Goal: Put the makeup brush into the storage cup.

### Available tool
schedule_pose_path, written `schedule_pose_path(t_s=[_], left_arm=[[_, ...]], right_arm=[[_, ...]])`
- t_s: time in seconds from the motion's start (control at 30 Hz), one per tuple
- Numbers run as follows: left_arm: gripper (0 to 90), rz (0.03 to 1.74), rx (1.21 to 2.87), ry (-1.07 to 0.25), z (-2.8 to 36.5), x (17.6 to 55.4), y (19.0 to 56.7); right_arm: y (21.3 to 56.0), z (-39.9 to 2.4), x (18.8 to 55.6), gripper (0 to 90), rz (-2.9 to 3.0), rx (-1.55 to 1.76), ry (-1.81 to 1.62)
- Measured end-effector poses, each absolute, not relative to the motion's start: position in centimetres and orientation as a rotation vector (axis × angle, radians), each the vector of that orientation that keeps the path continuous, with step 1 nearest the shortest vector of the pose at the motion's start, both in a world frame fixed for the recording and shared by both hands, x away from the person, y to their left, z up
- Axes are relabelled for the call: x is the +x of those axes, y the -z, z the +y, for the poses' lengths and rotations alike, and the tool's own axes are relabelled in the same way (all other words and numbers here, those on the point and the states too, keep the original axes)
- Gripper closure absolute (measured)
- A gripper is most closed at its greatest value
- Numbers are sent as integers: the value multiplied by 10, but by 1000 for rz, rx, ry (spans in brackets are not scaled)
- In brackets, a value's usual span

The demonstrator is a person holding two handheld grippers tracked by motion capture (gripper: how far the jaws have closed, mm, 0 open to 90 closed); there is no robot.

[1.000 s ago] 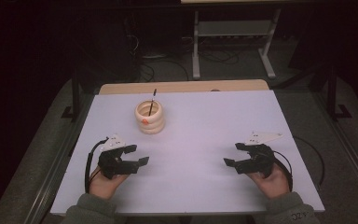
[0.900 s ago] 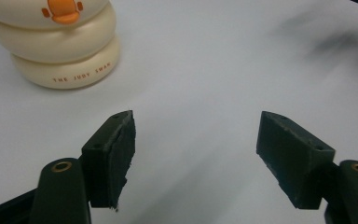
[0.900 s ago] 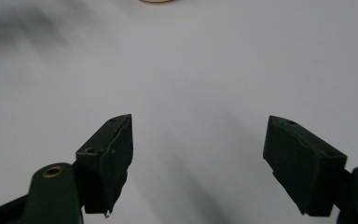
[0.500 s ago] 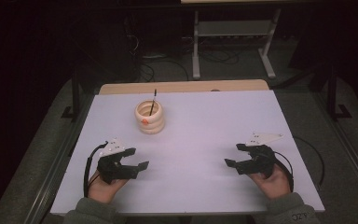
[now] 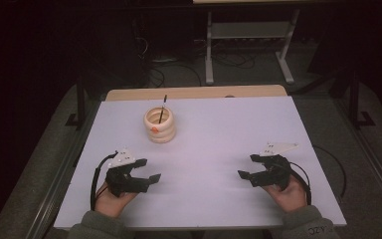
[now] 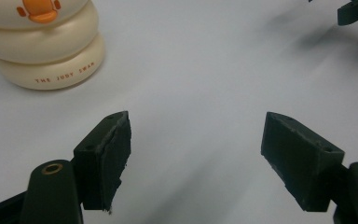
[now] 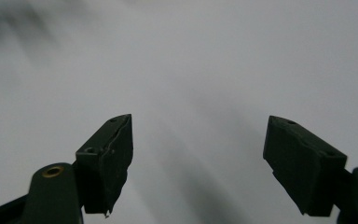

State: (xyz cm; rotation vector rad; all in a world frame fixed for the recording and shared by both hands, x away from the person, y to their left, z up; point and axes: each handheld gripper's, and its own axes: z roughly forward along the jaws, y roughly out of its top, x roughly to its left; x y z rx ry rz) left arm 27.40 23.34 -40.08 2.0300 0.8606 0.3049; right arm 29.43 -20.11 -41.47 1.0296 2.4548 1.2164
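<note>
On the white-topped bench (image 5: 219,129), toward its far left part, stands a cream, ribbed, ring-stacked holder (image 5: 160,124) with an orange mark on its side and a thin dark stick (image 5: 163,106) leaning up out of its mouth. Near the front edge, the left gripper (image 5: 146,172) rests in the person's left hand (image 5: 110,198), its two black jaws spread wide with nothing between them; the left gripper view shows bare white surface in the gap and the holder's lower rings (image 6: 44,51) at upper left, its top cut off by the frame. At the front right, well apart from the left one, the right gripper (image 5: 247,166) sits in the right hand (image 5: 289,190), jaws likewise wide apart and empty over plain bench top in the right gripper view. A grey three-cornered plate tops each gripper, and a black cable loops from each toward the bench's near corners. Between the two grippers lies a broad open stretch of surface, and more free room runs along the right half up to the far edge, where a strip of pale wood (image 5: 194,92) shows. Beyond the bench the floor is dark; a light metal frame (image 5: 248,45) and tangled cables (image 5: 179,64) there are hard to make out. A dark tip at the left gripper view's upper right corner is cut off and blurred.
</note>
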Motion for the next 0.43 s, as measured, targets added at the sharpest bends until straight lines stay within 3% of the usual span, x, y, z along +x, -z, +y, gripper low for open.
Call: schedule_pose_path(t_s=[0.43], left_arm=[[242, 853, 2042, -309, 234, 275, 403]], right_arm=[[415, -199, 294, 230, 2457, 1028, -1214]])
